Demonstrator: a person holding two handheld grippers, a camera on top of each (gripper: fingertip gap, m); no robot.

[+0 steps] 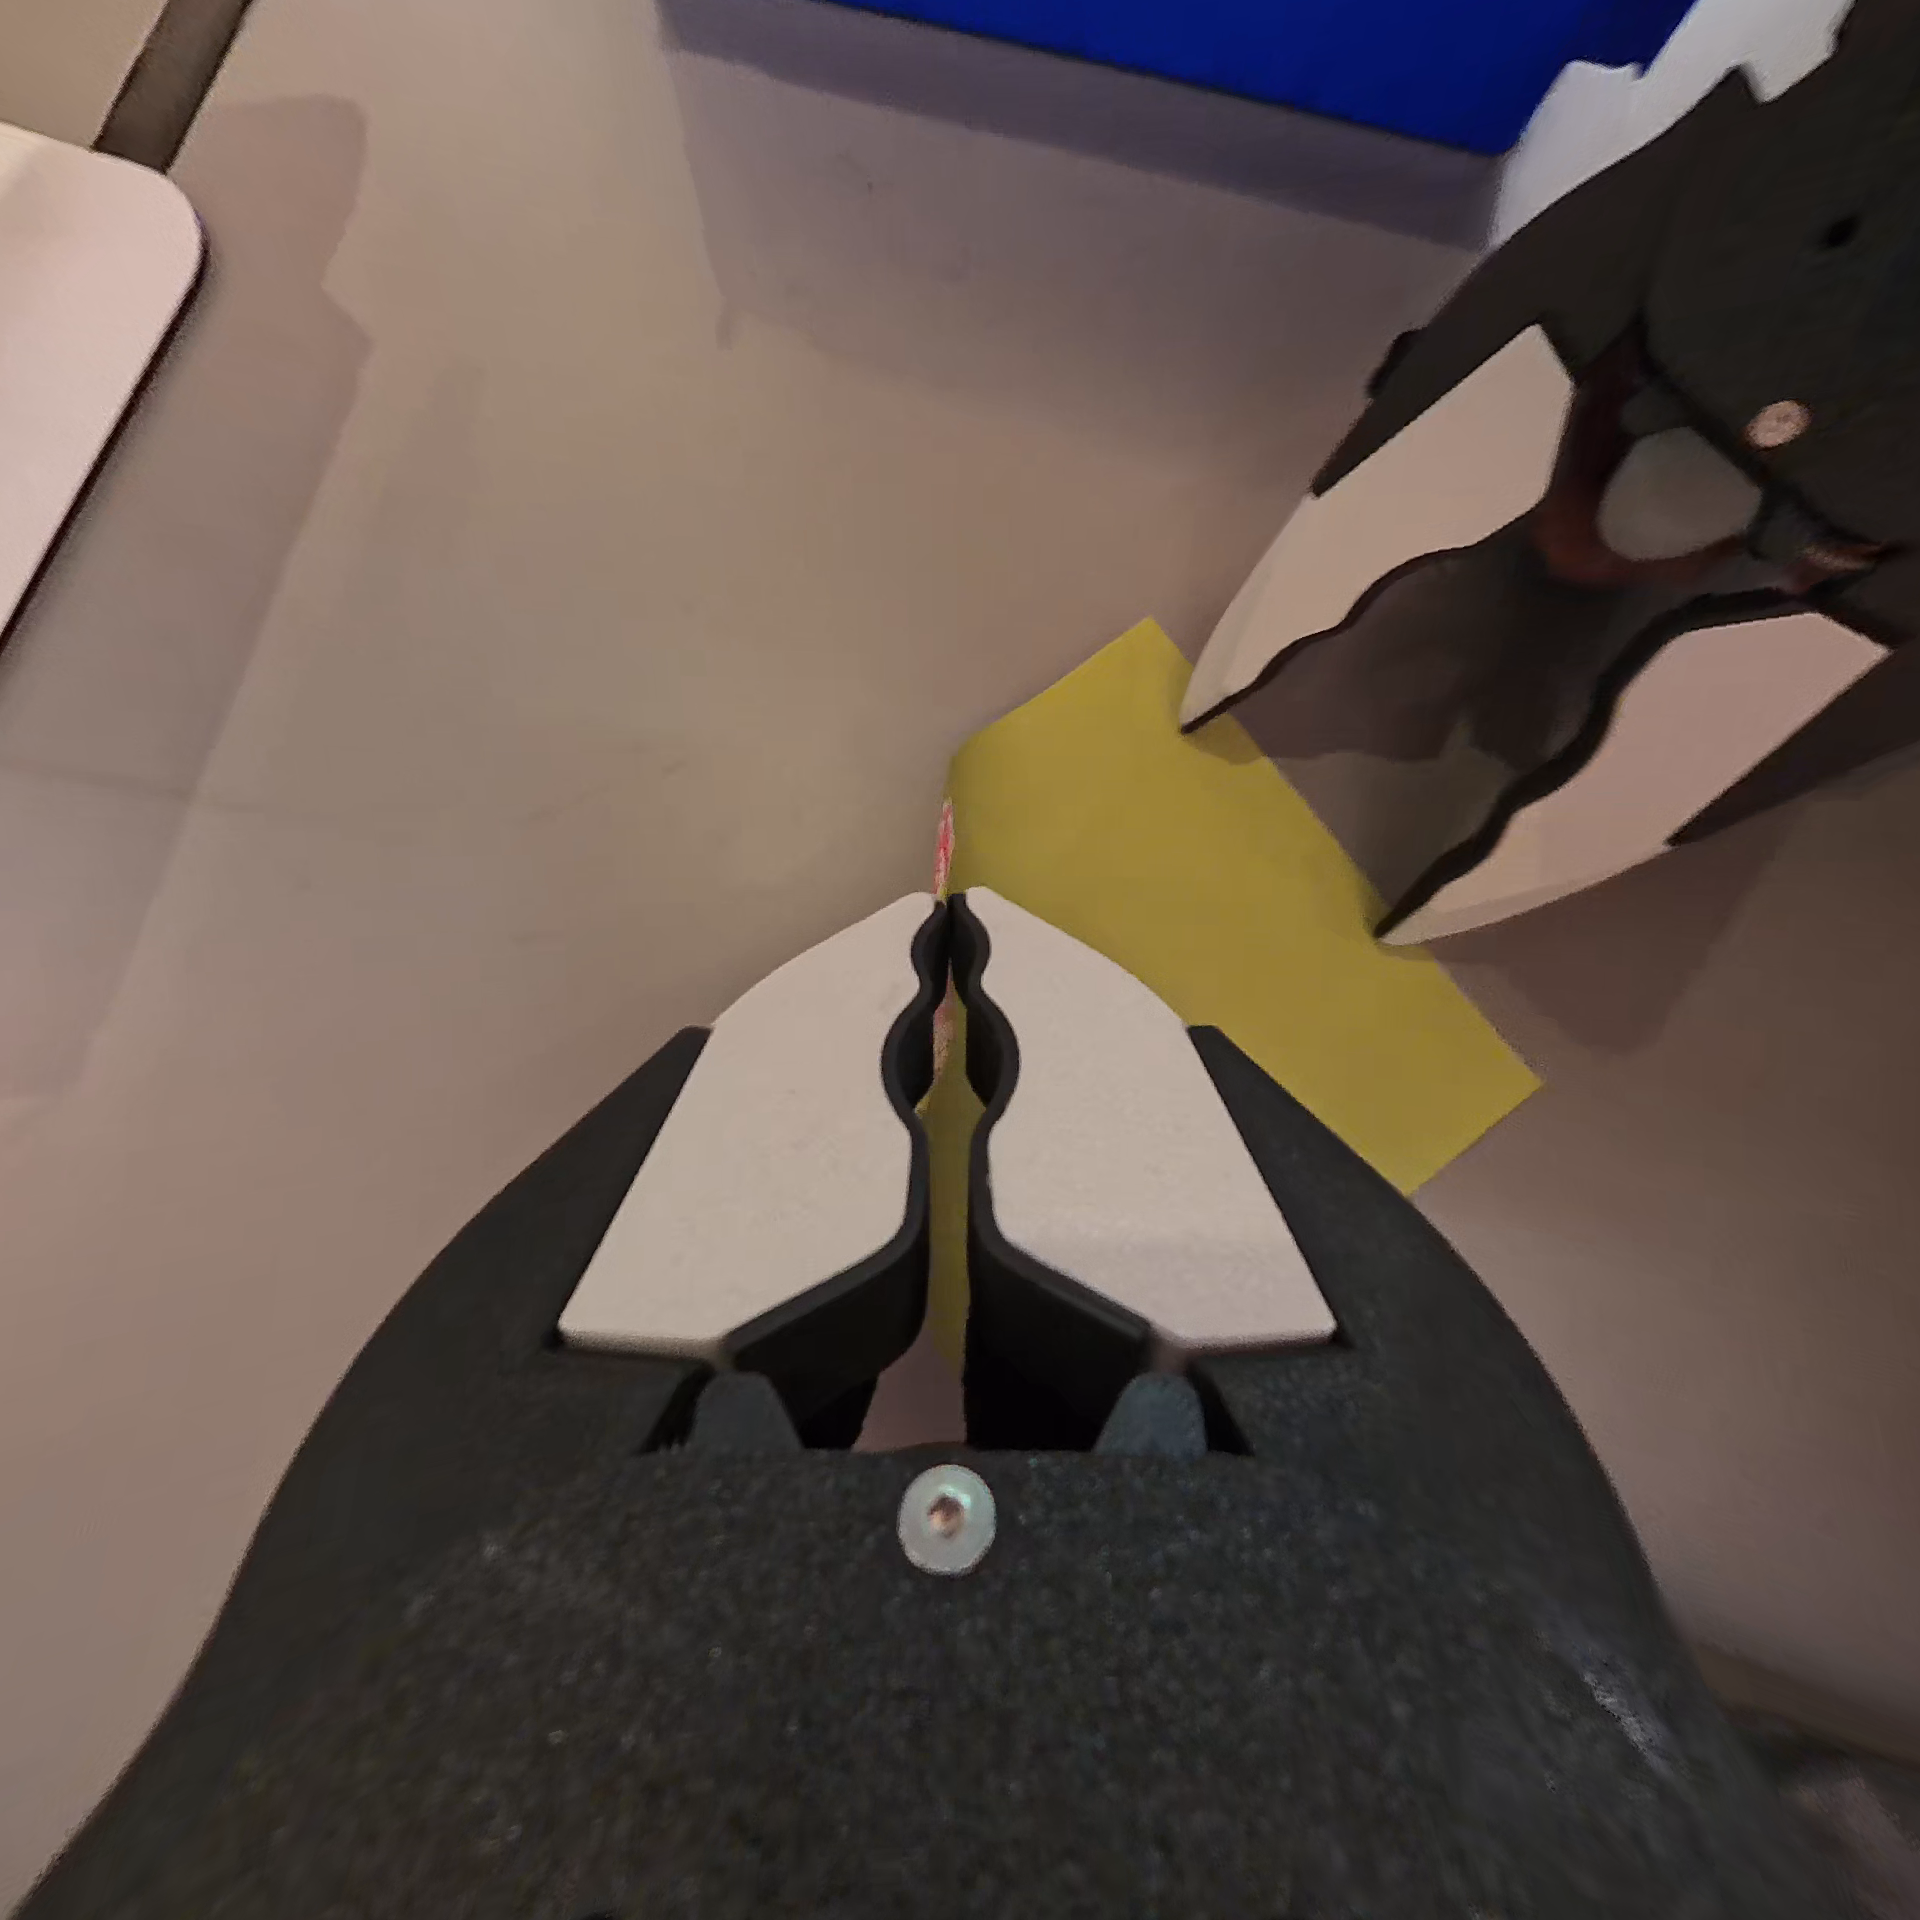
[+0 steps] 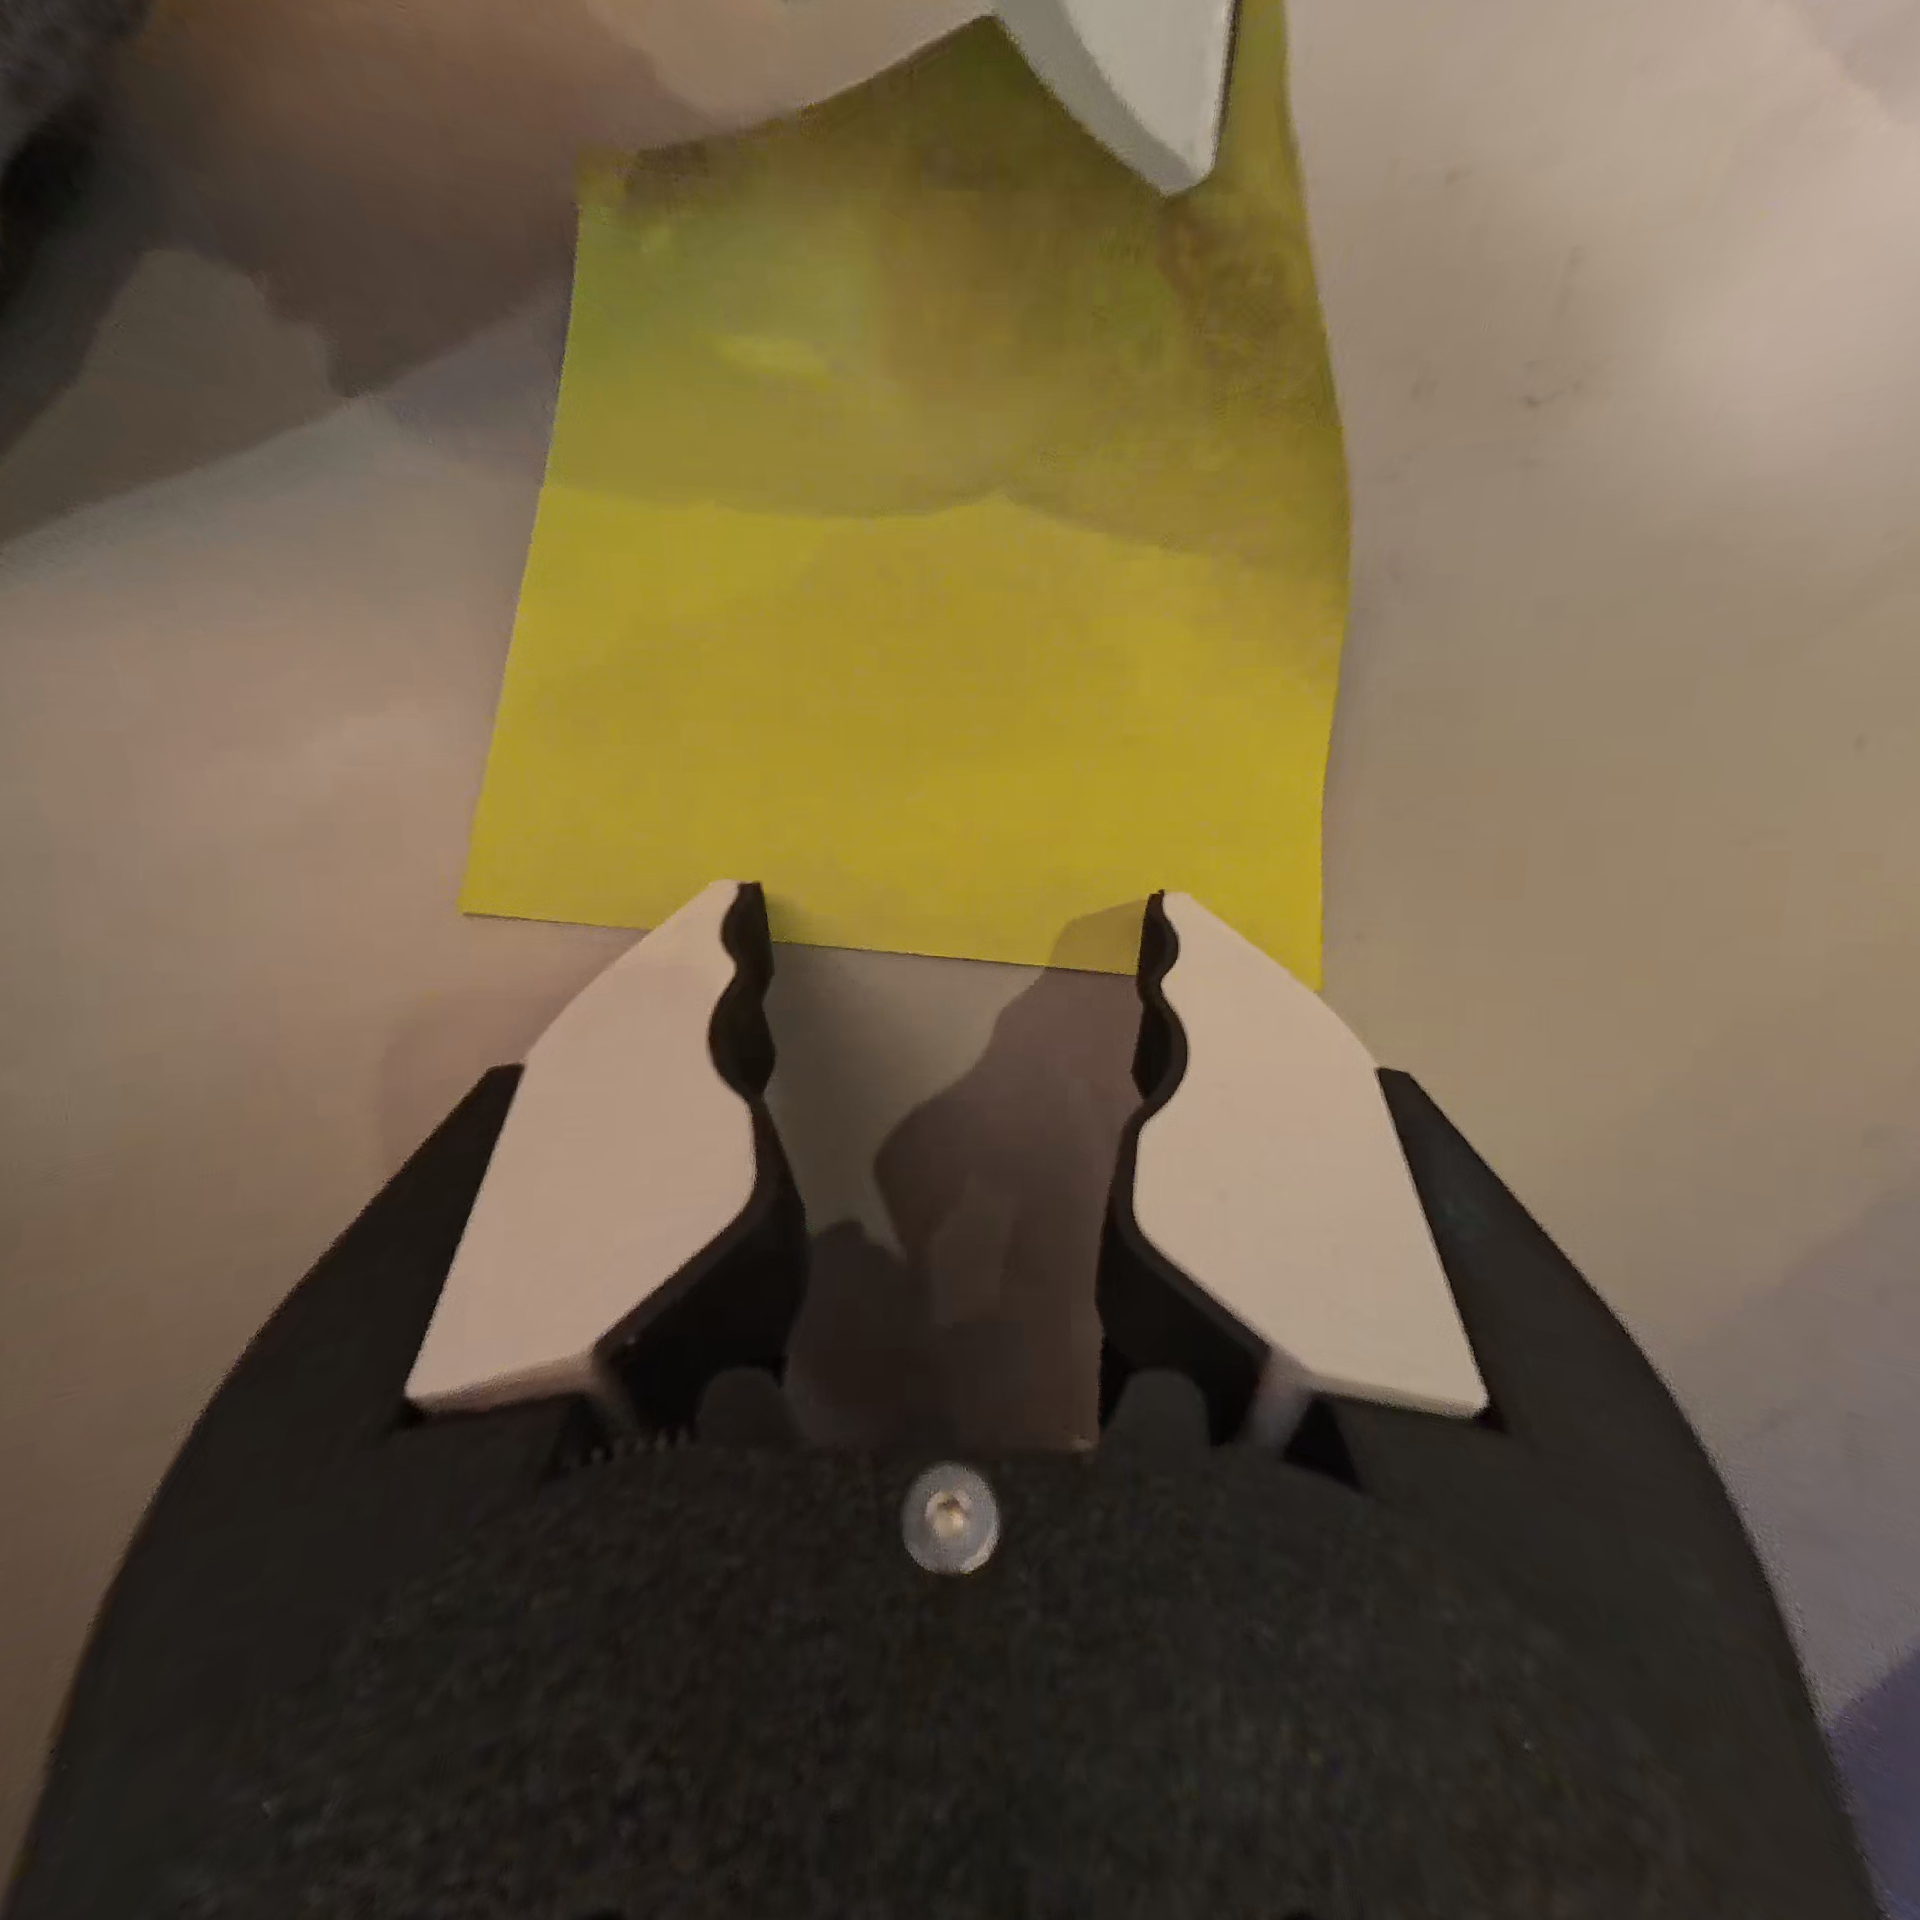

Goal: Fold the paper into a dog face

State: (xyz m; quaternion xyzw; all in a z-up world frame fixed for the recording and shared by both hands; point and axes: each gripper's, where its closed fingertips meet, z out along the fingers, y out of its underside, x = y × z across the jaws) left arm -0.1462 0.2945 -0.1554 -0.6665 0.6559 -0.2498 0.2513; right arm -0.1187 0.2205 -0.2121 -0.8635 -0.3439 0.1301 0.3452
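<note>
The paper (image 2: 914, 665), yellow-green and roughly rectangular, lies on the pale table (image 1: 468, 727) between the two grippers. In the right wrist view its long axis runs away from the camera, with a short edge nearest the right gripper (image 2: 956, 904) and the far end reaching up under the left gripper (image 2: 1132, 94). In the left wrist view the same sheet runs obliquely, from upper left down to lower right.

The left gripper (image 1: 949, 906) has its fingers pressed together on the paper's near edge, which stands up thin between the black pads (a speck of red shows at that edge, too small to make out). The sheet looks slightly lifted there; its far part rests flat.

The right gripper (image 1: 1288, 831) is spread wide, its tips poised at the paper's opposite short edge; whether they touch it I cannot tell.

The table is smooth, beige-grey and crossed by soft shadows. A blue object (image 1: 1247, 62) sits at its far side, and a white rounded slab (image 1: 73, 364) lies at the left.
</note>
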